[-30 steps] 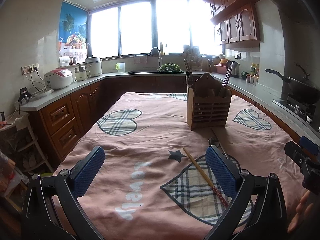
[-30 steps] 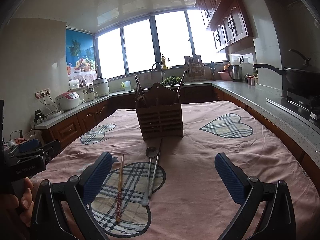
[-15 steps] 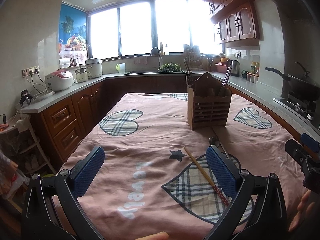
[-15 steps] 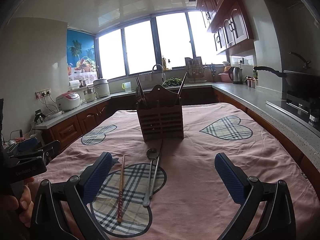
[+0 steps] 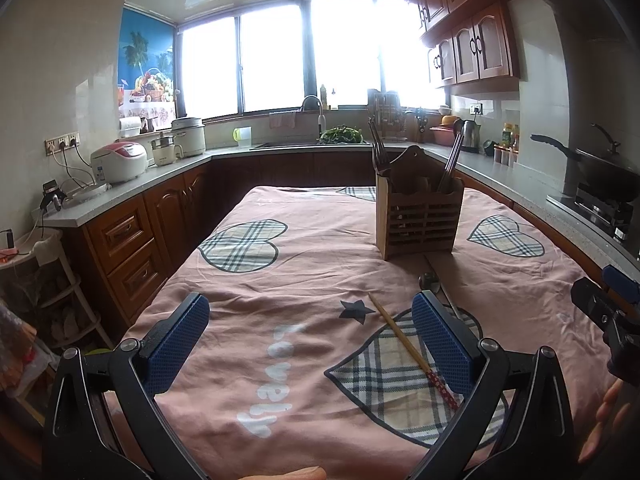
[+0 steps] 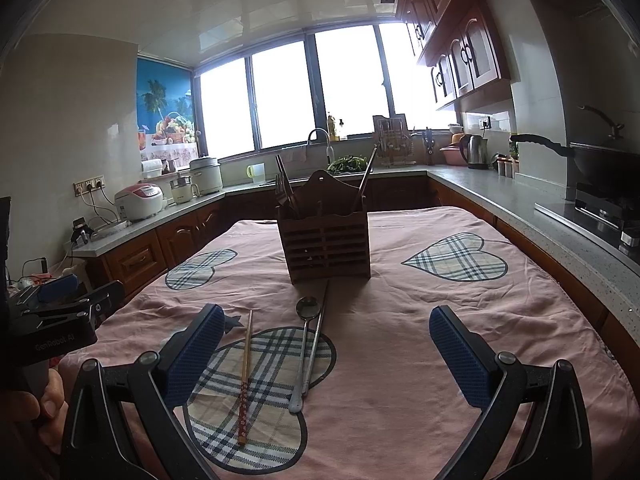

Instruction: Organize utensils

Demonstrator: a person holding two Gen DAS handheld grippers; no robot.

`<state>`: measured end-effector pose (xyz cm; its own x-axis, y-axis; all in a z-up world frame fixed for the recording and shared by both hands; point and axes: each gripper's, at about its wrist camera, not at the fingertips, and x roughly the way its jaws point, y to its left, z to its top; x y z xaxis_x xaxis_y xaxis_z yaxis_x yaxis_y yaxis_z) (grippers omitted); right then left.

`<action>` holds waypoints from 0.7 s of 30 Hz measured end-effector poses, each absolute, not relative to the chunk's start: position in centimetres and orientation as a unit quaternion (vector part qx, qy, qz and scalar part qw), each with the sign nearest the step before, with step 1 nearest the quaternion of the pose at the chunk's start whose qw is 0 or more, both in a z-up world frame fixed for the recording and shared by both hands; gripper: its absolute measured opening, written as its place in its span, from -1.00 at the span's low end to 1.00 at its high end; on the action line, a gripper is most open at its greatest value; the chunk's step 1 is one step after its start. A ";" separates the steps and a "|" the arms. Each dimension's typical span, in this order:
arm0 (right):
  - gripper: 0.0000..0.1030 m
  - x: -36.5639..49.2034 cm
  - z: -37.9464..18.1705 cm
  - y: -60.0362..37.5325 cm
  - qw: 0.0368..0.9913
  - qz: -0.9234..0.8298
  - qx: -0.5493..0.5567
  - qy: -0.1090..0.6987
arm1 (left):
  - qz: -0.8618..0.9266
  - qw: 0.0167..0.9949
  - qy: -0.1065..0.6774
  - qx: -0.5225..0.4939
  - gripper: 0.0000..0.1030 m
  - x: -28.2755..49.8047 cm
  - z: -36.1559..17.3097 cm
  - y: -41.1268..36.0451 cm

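A brown slatted wooden utensil holder (image 6: 326, 244) stands on the pink cloth, with forks and chopsticks standing in it; it also shows in the left wrist view (image 5: 418, 216). In front of it lie a metal spoon (image 6: 303, 350), a thin metal chopstick (image 6: 318, 336) and a wooden chopstick with a red end (image 6: 245, 376), the last also in the left wrist view (image 5: 412, 354). My right gripper (image 6: 326, 354) is open and empty above the near cloth, the utensils between its fingers. My left gripper (image 5: 310, 340) is open and empty to their left.
The pink cloth with plaid hearts (image 6: 456, 260) covers the table. Grey counters (image 5: 132, 188) with wooden cabinets run around it, carrying rice cookers (image 5: 118, 160), a sink (image 5: 312, 144), a kettle (image 6: 476, 152) and a wok on the stove (image 6: 600, 160).
Both grippers have drifted only slightly; the views sit a touch lower and closer to the cloth. Nothing was gripped or moved on the table.
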<state>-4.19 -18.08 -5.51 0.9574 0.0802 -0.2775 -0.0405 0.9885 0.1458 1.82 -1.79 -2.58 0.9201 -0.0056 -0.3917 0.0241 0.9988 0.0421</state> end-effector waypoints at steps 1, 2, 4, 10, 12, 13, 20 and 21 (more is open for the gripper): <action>1.00 -4.2 -5.5 -18.0 0.987 0.031 0.069 0.142 | -0.008 0.980 0.199 0.023 1.00 1.8 -2.6 -1.8; 1.00 -4.2 -5.5 -18.0 0.987 0.031 0.069 0.142 | -0.009 0.980 0.198 0.023 1.00 1.8 -2.5 -1.8; 1.00 -4.3 -5.4 -18.0 0.987 0.031 0.068 0.141 | -0.008 0.980 0.197 0.024 1.00 1.7 -2.5 -1.8; 1.00 -4.4 -5.2 -17.8 0.988 0.033 0.067 0.138 | -0.008 0.981 0.194 0.024 1.00 1.5 -2.2 -1.8; 1.00 -4.5 -5.2 -17.8 0.988 0.033 0.066 0.137 | -0.008 0.981 0.194 0.023 1.00 1.5 -2.2 -1.7; 1.00 -4.5 -5.2 -17.8 0.988 0.033 0.066 0.136 | -0.008 0.981 0.194 0.023 1.00 1.5 -2.2 -1.7; 1.00 -4.5 -5.0 -17.9 0.988 0.035 0.065 0.134 | -0.008 0.981 0.195 0.021 1.00 1.4 -2.1 -1.7; 1.00 -4.5 -5.0 -17.9 0.988 0.035 0.065 0.133 | -0.009 0.981 0.194 0.020 1.00 1.4 -2.1 -1.7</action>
